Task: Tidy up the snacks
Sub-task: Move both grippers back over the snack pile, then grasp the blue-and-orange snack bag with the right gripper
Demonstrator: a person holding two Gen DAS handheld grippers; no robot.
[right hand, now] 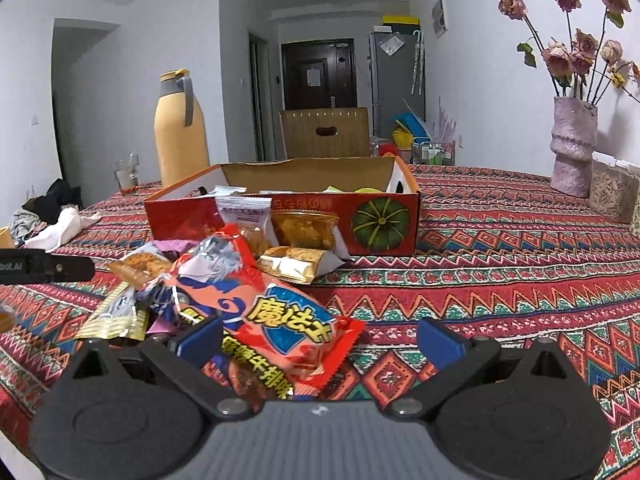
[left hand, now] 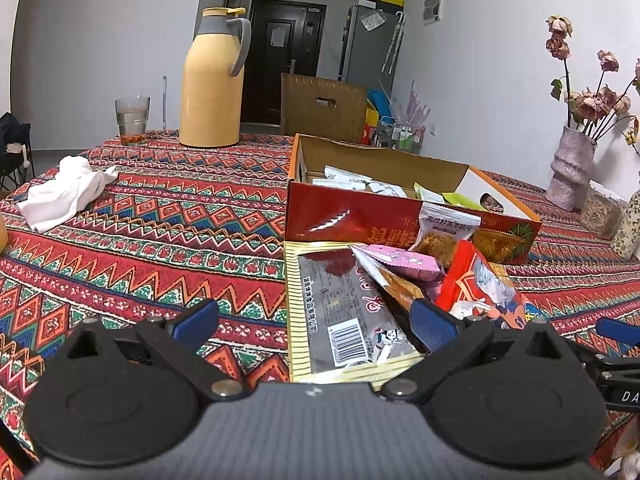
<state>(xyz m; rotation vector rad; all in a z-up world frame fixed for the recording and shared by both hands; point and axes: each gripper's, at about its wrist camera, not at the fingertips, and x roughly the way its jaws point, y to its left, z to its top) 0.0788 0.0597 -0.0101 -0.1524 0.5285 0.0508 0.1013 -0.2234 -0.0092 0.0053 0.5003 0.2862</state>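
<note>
An open red cardboard box (left hand: 344, 216) (right hand: 180, 216) sits on the patterned tablecloth with several small packets inside. A pile of loose snacks lies against its front wall. My left gripper (left hand: 316, 320) is open, low over a flat grey packet with a yellow striped border (left hand: 340, 312); its right finger touches the pile's edge. A red bag with a cartoon figure (left hand: 480, 284) lies just right of it. My right gripper (right hand: 320, 336) is open, with the big red snack bag (right hand: 280, 320) lying between its fingers, close to the left one. A pumpkin-print packet (right hand: 304, 230) leans on the box.
A yellow thermos jug (left hand: 212, 84) and a glass (left hand: 132, 120) stand at the far left, with a crumpled white cloth (left hand: 64, 192) nearer. A pink vase of dried roses (right hand: 572, 144) and jars (right hand: 612, 196) line the right edge. A wooden chair back (right hand: 324, 132) stands behind the box.
</note>
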